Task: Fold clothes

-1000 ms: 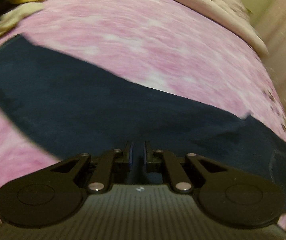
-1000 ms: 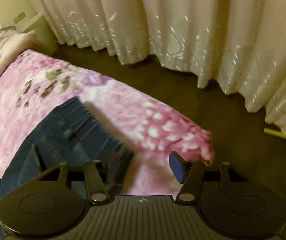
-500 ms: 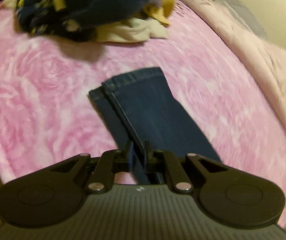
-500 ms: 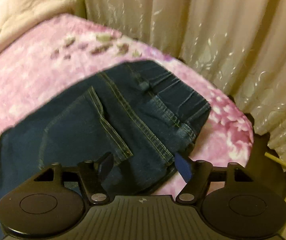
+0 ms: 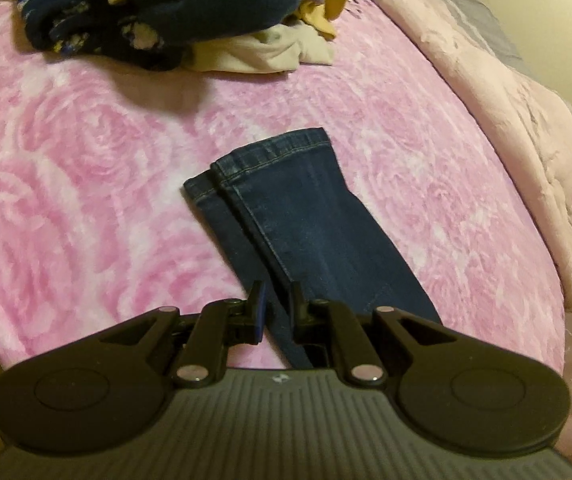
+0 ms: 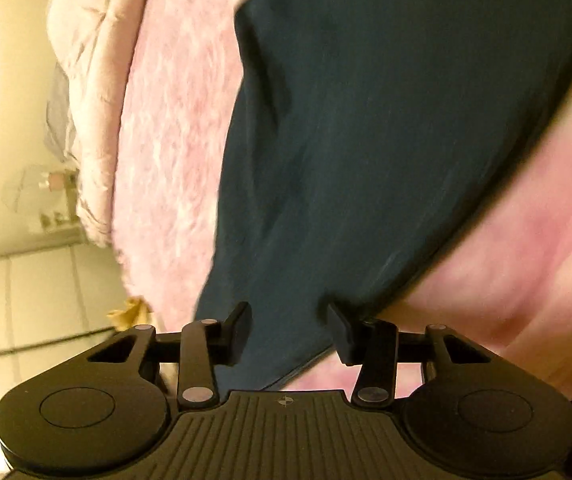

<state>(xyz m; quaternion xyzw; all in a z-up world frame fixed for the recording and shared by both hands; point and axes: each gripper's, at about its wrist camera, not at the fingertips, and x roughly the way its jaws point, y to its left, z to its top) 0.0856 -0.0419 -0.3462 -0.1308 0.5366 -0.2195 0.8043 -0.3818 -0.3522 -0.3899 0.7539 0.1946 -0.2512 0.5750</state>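
Observation:
Dark blue jeans (image 5: 305,220) lie flat on a pink rose-patterned blanket (image 5: 86,160), the two leg hems pointing away from me, one leg on top of the other. My left gripper (image 5: 276,300) sits low at the near end of the legs, shut with the seam edge of the jeans running between its narrow jaws. In the blurred right wrist view the jeans (image 6: 365,140) fill the middle. My right gripper (image 6: 289,324) is closing, with denim lying between its spread fingers and the pads not pressing on it.
A pile of unfolded clothes (image 5: 166,8), dark blue, yellow and cream, lies at the far side of the bed. A pale pink quilt (image 5: 525,128) runs along the right edge. The right wrist view shows the bed's edge, the quilt (image 6: 86,60) and pale floor (image 6: 26,300) at left.
The left gripper swept along the jeans to the leg end and has held still since. The right gripper swung from the curtains down over the jeans' waist, its fingers narrowing.

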